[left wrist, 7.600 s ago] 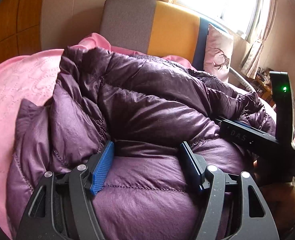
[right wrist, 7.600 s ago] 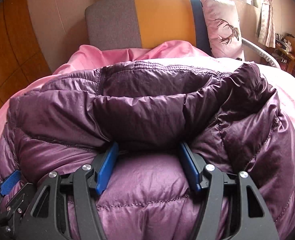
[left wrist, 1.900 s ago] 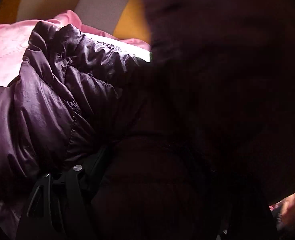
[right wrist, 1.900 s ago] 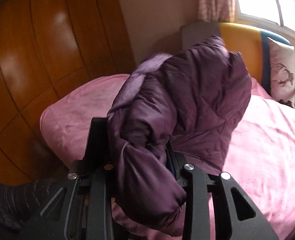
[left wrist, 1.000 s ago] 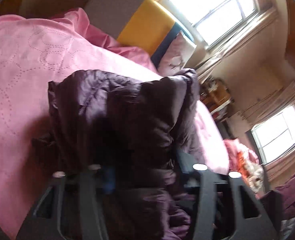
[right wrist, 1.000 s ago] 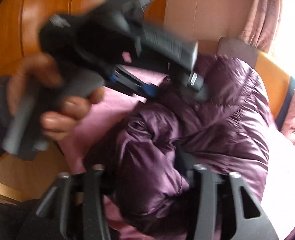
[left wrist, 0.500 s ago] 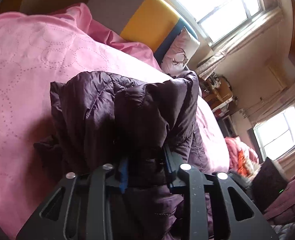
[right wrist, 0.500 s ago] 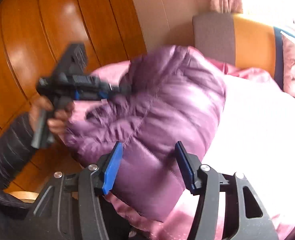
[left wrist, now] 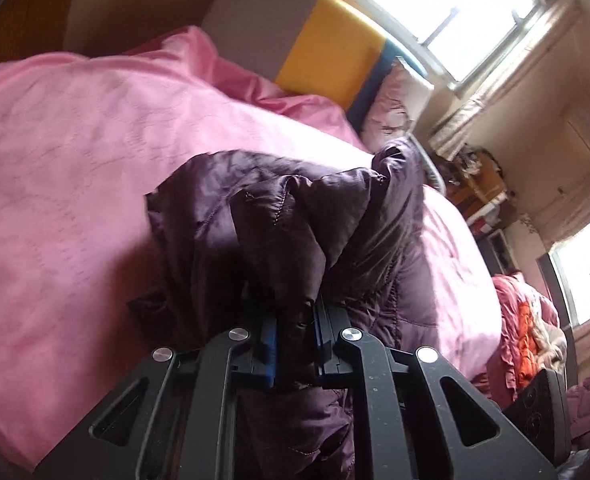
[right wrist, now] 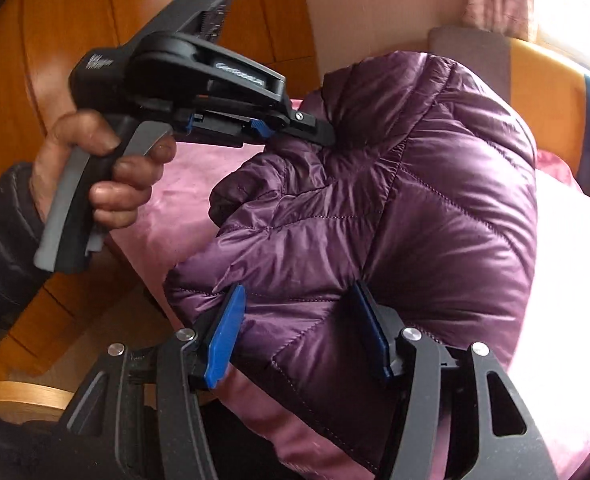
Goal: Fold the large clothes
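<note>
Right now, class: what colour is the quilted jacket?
Purple jacket, clearest in the right wrist view.

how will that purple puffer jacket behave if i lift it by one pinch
Probably floppy: the purple puffer jacket bunches and droops around the left hand-held gripper, whose jaws are closing on a fold. Likely light for its bulk, given the puffy quilting. Its shiny shell may slip.

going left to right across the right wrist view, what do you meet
dark padded sleeve → hand gripping the left gripper's handle → black left gripper, jaws closing on a fold of the jacket → puffy quilted purple down jacket → grey, yellow and blue headboard
</note>
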`<state>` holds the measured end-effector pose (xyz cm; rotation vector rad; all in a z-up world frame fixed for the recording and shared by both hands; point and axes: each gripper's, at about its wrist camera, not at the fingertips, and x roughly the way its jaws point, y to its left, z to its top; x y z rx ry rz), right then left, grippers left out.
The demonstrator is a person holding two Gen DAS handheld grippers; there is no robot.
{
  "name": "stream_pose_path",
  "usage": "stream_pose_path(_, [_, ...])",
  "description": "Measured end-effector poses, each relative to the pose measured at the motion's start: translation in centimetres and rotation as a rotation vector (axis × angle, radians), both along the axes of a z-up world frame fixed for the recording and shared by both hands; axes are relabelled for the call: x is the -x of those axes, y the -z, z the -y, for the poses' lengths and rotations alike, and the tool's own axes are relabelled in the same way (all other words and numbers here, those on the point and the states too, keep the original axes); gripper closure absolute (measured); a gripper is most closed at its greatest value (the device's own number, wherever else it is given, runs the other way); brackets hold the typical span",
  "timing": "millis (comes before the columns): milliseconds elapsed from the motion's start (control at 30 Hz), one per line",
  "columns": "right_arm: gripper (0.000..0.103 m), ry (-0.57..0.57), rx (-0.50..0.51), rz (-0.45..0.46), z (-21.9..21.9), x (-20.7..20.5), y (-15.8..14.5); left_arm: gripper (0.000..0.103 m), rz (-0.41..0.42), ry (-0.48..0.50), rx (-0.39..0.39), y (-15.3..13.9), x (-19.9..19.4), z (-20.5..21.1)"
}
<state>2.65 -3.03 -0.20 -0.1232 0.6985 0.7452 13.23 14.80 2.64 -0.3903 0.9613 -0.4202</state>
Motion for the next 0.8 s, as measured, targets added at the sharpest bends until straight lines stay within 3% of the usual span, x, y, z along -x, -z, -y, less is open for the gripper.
stream_pose_path(100, [0.048,-0.029,0.043,0.022,-1.2,-0.1,0.9,0.087,-0.085,-0.089,-0.018,2.3,-0.6,-1.5])
stream_pose_path(167, [0.048,-0.045,0.065,0.036,-1.5,-0.2,0.7,0.084,-0.098,-0.117,-0.045,3.2,-0.7,-1.3])
stream_pose_path(333, [0.048,-0.163,-0.091,-0.121,2.6,-1.7,-2.3,0.082,-0.050,-0.132,-0.103,3.1,0.3,-0.2])
stream_pose_path(467, [0.038,-0.021,-0.273,-0.123,7.9,-5.3,-6.3,0.082,-0.023,-0.142,-0.117,3.0,0.8,0.1])
stream_pose_path(567, [0.034,0.134,-0.324,-0.113,8.9,-9.4,-8.4,0.082,-0.004,-0.144,-0.130,2.9,1.3,0.2])
stream_pose_path(667, [0.034,0.200,-0.319,-0.127,7.6,-13.7,-9.4,0.082,0.012,-0.141,-0.144,2.9,1.4,0.4])
stream_pose_path(800, [0.034,0.295,-0.186,-0.185,3.6,-18.9,-7.2,0.078,0.032,-0.150,-0.159,2.9,2.2,0.6])
